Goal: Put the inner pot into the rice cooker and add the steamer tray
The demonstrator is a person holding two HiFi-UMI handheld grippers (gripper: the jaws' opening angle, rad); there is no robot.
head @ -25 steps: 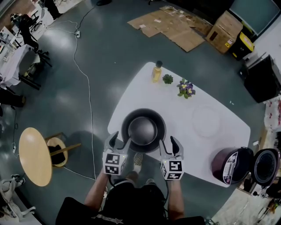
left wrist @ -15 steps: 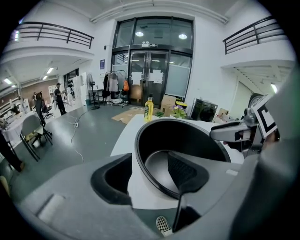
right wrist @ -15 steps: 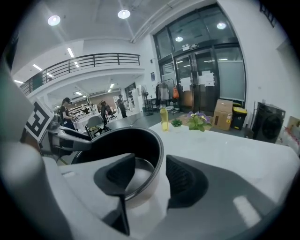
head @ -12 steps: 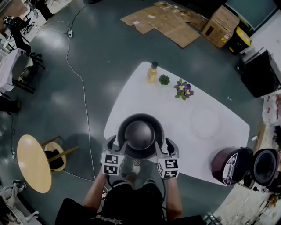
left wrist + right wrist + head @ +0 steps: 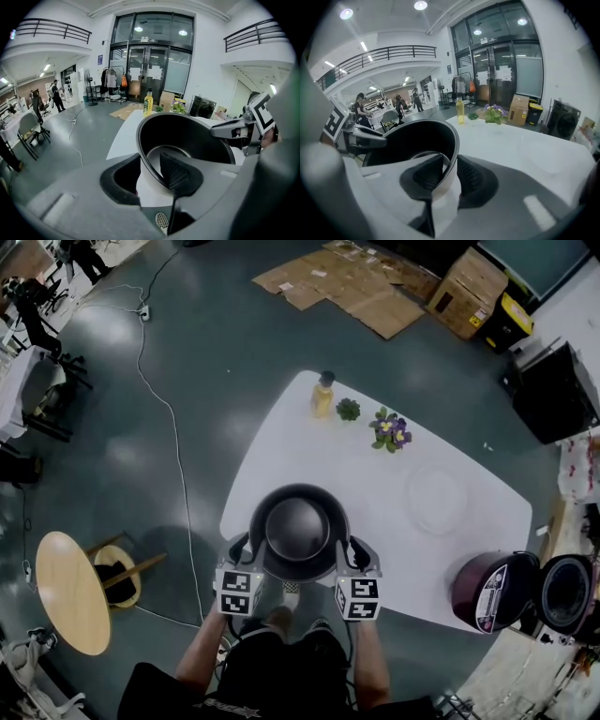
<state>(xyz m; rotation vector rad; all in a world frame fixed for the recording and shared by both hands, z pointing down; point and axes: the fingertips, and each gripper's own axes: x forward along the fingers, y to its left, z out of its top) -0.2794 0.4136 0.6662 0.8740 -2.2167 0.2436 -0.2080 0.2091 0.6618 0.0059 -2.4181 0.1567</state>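
My left gripper (image 5: 244,546) and right gripper (image 5: 353,546) fingers just closed, pinching inner pot (image 5: 297,529) rim between them. Past fingers on tabletop (image 5: 309,457): bottle (image 5: 322,397), flowers (image 5: 392,429). Rice cooker (image 5: 487,589) well right of right fingers.

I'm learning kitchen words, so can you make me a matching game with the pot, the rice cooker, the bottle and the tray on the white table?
Things:
1. inner pot
2. rice cooker
3. bottle
4. steamer tray

Descriptions:
A. yellow, at the far end
B. pale and round, lying flat on the table
C. lid open, at the right end
D. black inside, at the near edge

Pairs: 1-D, 2-C, 3-A, 4-B
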